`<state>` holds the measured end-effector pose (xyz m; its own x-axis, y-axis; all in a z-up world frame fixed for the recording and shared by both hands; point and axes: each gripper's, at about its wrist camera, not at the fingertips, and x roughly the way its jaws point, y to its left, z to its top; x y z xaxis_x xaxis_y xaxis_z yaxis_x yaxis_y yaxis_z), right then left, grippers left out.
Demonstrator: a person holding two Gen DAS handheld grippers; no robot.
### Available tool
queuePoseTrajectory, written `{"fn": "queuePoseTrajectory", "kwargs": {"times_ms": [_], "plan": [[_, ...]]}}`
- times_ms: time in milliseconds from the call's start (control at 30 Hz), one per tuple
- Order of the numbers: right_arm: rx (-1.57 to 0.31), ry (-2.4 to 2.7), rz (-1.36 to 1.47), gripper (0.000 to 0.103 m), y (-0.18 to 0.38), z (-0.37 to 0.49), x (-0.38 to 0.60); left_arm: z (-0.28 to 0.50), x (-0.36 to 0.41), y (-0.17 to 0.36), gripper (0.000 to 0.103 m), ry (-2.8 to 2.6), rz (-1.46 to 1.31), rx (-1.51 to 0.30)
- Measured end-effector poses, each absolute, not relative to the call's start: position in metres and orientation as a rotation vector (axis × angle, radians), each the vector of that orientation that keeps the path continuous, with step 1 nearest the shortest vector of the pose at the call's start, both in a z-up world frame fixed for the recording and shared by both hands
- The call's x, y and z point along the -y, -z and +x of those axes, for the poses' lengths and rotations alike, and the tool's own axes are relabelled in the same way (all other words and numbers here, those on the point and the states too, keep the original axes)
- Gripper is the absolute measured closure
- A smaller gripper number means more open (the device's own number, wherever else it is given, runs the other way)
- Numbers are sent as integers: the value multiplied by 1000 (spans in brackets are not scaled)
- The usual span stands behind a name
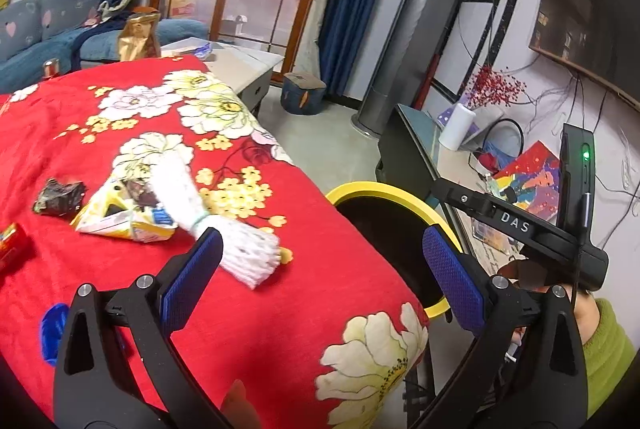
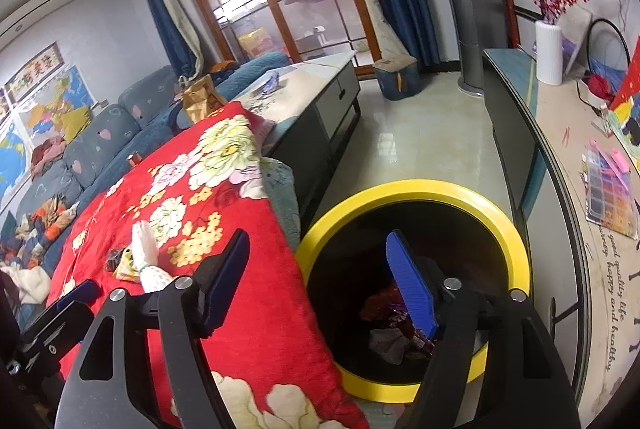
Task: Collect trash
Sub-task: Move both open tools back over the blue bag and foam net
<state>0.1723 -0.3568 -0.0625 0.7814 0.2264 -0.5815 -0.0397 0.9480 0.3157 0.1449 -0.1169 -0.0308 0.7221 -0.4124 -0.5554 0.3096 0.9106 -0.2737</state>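
Observation:
A white foam net sleeve (image 1: 224,229) lies on the red flowered blanket (image 1: 240,309), just beyond my open, empty left gripper (image 1: 324,269). Behind it lie a yellow-white snack wrapper (image 1: 124,217) and a dark crumpled wrapper (image 1: 60,195). A red packet (image 1: 10,243) shows at the left edge. The yellow-rimmed black bin (image 2: 420,189) stands on the floor beside the blanket's edge, with crumpled trash (image 2: 384,333) inside. My right gripper (image 2: 320,277) is open and empty above the bin's near rim. The right gripper's body also shows in the left wrist view (image 1: 516,225).
A grey coffee table (image 2: 320,89) stands beyond the blanket, a blue sofa (image 2: 100,137) to the left. A low cabinet (image 2: 520,133) with a white vase (image 2: 550,53) and clutter runs along the right. A gold bag (image 1: 138,35) stands at the blanket's far end.

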Motion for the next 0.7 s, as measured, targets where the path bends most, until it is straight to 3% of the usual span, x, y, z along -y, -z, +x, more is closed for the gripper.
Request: {"fn": "queuePoseTrajectory", "kwargs": {"times_ms": [700], "plan": [[-663,-290,195,30,52,164,287,131,48,26,11,282,-247,-613]]}}
